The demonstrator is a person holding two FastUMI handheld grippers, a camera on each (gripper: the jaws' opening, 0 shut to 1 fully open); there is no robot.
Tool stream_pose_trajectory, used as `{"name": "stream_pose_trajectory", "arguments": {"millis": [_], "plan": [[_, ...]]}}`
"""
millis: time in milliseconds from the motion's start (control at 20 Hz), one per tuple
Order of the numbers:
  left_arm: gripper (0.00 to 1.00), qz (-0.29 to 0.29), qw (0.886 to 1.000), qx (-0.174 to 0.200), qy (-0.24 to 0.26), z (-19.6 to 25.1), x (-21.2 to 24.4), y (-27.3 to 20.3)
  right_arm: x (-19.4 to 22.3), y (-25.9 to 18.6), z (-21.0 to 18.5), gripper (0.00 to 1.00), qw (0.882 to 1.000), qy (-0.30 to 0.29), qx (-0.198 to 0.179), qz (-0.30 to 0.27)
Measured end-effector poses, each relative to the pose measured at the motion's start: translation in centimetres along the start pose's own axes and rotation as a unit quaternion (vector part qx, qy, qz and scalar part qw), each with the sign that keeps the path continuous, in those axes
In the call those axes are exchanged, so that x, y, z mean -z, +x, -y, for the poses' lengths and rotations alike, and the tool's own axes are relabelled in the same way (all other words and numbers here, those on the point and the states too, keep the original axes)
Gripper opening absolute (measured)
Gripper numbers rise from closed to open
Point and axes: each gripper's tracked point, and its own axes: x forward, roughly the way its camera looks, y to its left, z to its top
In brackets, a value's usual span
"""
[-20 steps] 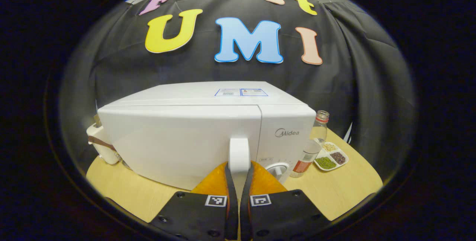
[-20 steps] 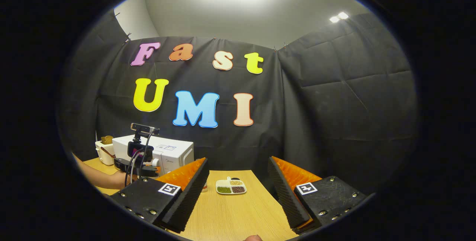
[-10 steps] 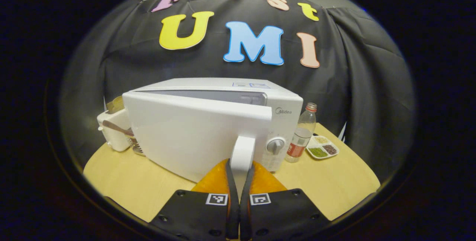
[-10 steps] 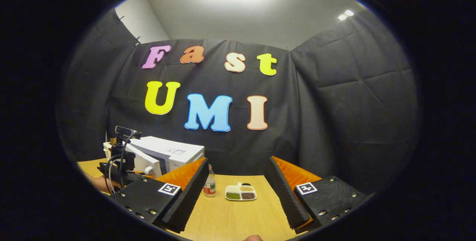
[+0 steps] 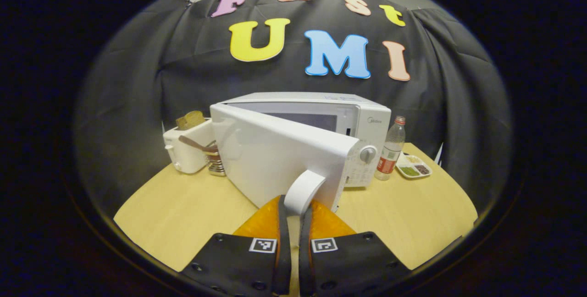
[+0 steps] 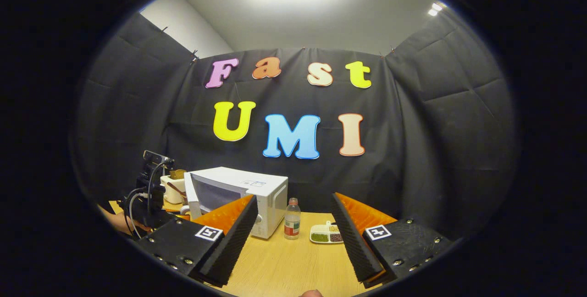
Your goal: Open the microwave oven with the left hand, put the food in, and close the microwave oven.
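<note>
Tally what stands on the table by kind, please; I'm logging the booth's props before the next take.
Microwave: 1
Toaster: 1
Bottle: 1
Divided snack tray: 1
Total: 4 things on the table, apart from a small metal item beside the toaster that I cannot identify.

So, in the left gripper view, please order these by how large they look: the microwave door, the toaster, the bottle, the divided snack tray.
1. microwave door, by far the largest, though it is also nearest to the camera.
2. toaster.
3. bottle, tall but narrow.
4. divided snack tray, smallest; close to the bottle in area, so this last pair is uncertain.
</note>
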Motion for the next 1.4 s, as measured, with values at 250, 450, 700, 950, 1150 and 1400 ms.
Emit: {"name": "stream_pose_trajectory", "arguments": {"millis": [250,450,700,950,1150,1400], "plan": [[0.13,-0.001,1.000,-0.005,0.002,-4.2,1.3,-2.4,-0.7,-0.7,-3.9,0.97,1.000,0.004,-0.010,0.001],[0.13,0.000,1.000,0.005,0.009,-7.0,1.7,-3.5,-0.9,-1.6,-7.3,0.97,1.000,-0.005,-0.005,0.001],[0.15,0.003,1.000,0.022,0.016,-10.4,2.4,-4.3,-1.0,-2.5,-11.3,0.97,1.000,-0.001,0.010,-0.001],[0.15,0.007,0.999,0.033,0.024,-14.2,2.9,-4.8,-0.7,-2.6,-14.5,0.97,1.000,-0.001,0.026,-0.010],[0.16,0.010,0.999,0.032,0.022,-17.7,3.3,-4.9,-0.4,-2.0,-17.3,0.97,1.000,-0.004,0.025,-0.018],[0.15,0.015,0.999,0.042,0.003,-21.1,3.6,-5.1,0.0,-1.3,-20.3,0.97,1.000,-0.001,0.009,-0.025]]}}
